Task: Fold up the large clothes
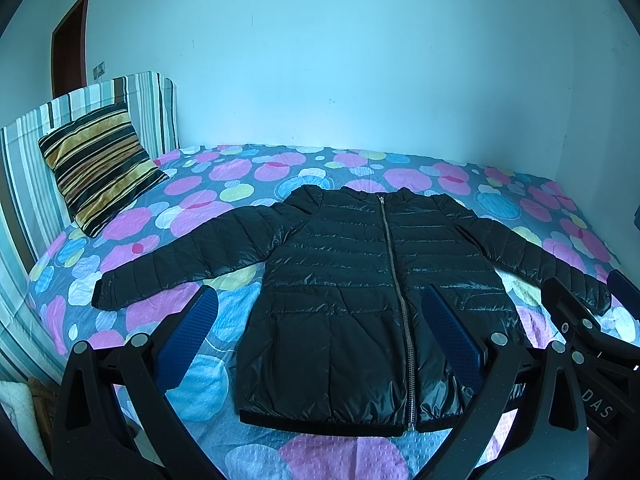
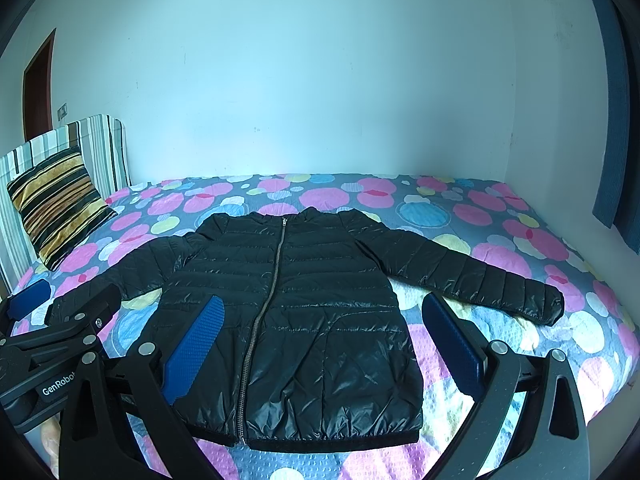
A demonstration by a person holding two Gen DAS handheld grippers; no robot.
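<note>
A black quilted puffer jacket (image 1: 340, 240) (image 2: 320, 256) lies flat on the bed, zipped up, front side up, with both sleeves spread out to the sides and the hem nearest me. My left gripper (image 1: 320, 300) hovers open over the lower left half of the jacket, its blue pads (image 1: 200, 328) wide apart and holding nothing. My right gripper (image 2: 323, 304) hovers open over the lower right half, also empty. Each gripper shows in the other's view: the right gripper (image 1: 592, 288) by the right cuff, the left gripper (image 2: 64, 296) by the left cuff.
The bedspread (image 1: 208, 392) (image 2: 500, 248) has pink, blue and yellow circles. A striped pillow (image 1: 100, 168) (image 2: 56, 216) leans on the striped headboard (image 1: 24, 168) at the far left. A pale wall runs behind the bed, a dark door (image 1: 70, 44) stands at left, and a blue curtain (image 2: 612, 120) hangs at right.
</note>
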